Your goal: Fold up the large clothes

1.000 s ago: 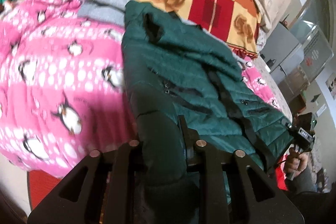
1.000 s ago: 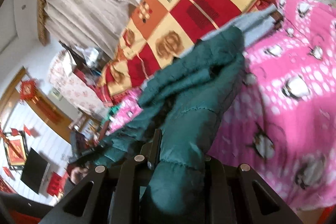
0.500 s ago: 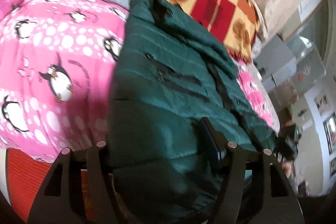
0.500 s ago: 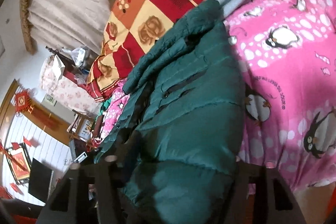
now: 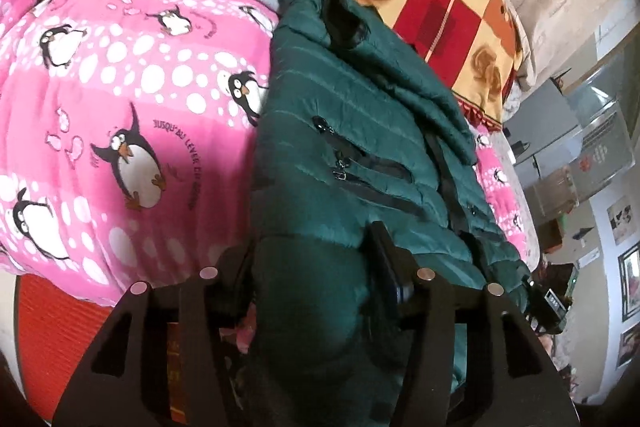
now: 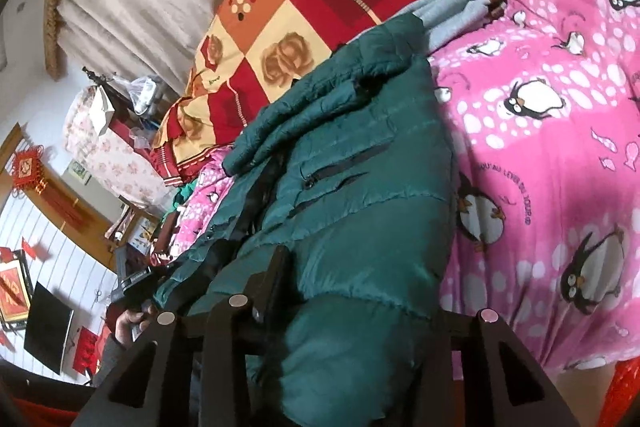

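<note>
Both part-open grippers are closing loosely around the near hem of a dark green quilted puffer jacket [image 5: 352, 155] — left gripper [image 5: 316, 267], right gripper [image 6: 360, 291]; firm clamping cannot be told. The jacket is lying lengthwise on a pink penguin-print fleece blanket [image 5: 120, 99], collar pointing toward 12 o'clock.

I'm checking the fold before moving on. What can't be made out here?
- Left wrist view: the left gripper pads' contact, hidden by the green jacket.
- Right wrist view: the right gripper right finger, buried under jacket.
- Both views: the jacket's near end, cut off by the bottom edge.
</note>
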The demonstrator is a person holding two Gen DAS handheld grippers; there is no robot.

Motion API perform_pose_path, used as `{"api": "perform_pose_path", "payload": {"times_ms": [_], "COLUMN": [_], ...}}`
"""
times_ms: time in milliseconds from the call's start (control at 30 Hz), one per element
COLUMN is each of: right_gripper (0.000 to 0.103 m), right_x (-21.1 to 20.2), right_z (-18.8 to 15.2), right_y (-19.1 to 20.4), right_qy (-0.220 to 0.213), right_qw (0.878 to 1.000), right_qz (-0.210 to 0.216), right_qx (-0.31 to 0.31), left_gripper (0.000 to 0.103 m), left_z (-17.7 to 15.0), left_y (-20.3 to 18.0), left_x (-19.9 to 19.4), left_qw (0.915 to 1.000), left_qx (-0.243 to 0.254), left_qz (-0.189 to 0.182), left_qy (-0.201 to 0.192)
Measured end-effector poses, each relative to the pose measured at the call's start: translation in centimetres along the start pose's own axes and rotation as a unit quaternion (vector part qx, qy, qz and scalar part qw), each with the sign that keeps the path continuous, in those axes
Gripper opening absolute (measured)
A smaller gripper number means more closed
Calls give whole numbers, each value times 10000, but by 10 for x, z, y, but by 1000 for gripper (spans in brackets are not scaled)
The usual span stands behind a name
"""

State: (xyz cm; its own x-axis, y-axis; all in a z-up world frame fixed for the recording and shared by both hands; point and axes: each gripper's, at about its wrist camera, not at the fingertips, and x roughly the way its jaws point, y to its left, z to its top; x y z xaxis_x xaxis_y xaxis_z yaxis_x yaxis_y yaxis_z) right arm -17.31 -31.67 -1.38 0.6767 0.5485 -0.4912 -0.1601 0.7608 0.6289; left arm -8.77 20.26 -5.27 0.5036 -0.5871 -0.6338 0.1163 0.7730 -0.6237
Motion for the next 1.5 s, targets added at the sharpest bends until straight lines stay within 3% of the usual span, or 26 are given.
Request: {"api": "perform_pose_path", "payload": {"times_ms": [267, 367, 500, 667, 967, 1167, 1333, 1500], "right_gripper": [37, 31, 25, 22, 20, 20, 20, 20], "right_x": [-1, 0, -4, -11, -32, -34, -28, -23], "right_z": [-3, 0, 3, 6, 9, 7, 6, 7], "right_y": [9, 13, 19, 30, 44, 43, 37, 37], "right_qy": [-130, -135, -238, -349, -452, -401, -230, -97], "right_qw": [9994, 9989, 9977, 9959, 9947, 9945, 9951, 9941], "right_qz": [-235, -277, -354, -326, -78, -126, -497, -752], "right_qx": [-209, -361, -524, -773, -916, -962, -826, -777], "left_gripper": [51, 27, 19, 18, 15, 19, 32, 34], "left_z": [4, 1, -4, -8, -19, -27, -38, -45], "left_y": [-5, -7, -14, -14, -20, -36, -65, -71], "left_x": [6, 4, -6, -23, -37, -31, -22, -13], "left_qw": [9995, 9994, 9989, 9983, 9972, 9930, 9700, 9554], "left_qx": [237, 309, 456, 358, 412, 798, 1343, 1464], "left_qz": [-27, -51, -29, -195, -275, 611, 1857, 2394], "left_qy": [203, 162, -108, -427, -561, -612, -814, -916]}}
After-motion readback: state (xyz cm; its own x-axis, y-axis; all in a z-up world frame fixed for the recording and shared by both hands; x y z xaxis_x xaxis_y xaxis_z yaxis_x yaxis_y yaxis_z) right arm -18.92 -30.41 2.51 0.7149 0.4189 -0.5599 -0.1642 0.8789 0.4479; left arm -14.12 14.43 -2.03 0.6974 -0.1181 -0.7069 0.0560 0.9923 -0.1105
